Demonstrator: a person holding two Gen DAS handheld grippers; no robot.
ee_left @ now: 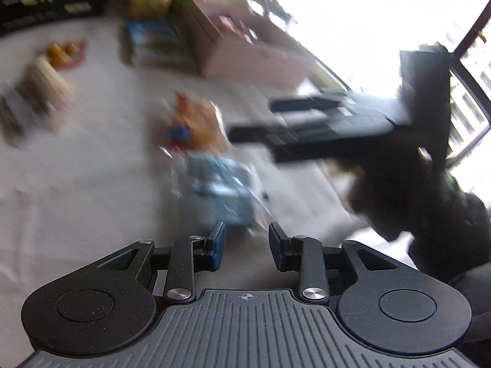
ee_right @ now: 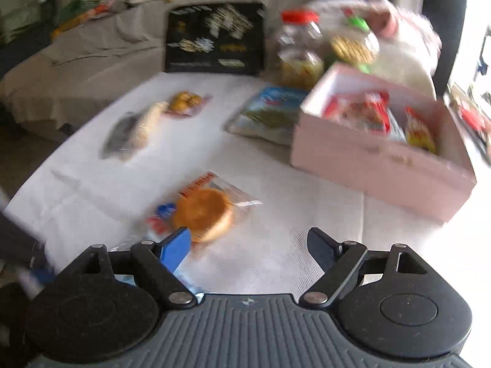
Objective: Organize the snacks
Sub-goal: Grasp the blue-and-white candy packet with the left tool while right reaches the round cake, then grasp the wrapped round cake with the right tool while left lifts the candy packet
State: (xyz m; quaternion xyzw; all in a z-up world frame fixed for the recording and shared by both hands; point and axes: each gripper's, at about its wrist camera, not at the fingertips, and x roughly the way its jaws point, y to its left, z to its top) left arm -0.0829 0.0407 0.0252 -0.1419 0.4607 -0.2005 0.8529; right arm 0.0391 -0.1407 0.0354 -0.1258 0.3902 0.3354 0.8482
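Note:
Both views are blurred by motion. A bun in a clear wrapper (ee_right: 202, 211) lies on the white tablecloth (ee_right: 276, 208), just ahead of my right gripper (ee_right: 248, 233) and close to its left finger. That gripper stands wide open with nothing between its fingers. In the left wrist view the bun packet (ee_left: 196, 122) lies beyond a light blue packet (ee_left: 221, 190). My left gripper (ee_left: 247, 228) hovers right behind the blue packet, open with a narrow gap showing only cloth. The right gripper (ee_left: 251, 119) reaches in from the right. A pink box (ee_right: 377, 156) holding several snack packets stands at the right.
A blue-green bag (ee_right: 267, 113) leans by the pink box. A wrapped biscuit roll (ee_right: 138, 128) and a small orange snack pack (ee_right: 184, 101) lie at the left. Jars with red (ee_right: 300, 49) and green lids (ee_right: 353, 43) and a black board (ee_right: 214, 40) stand behind.

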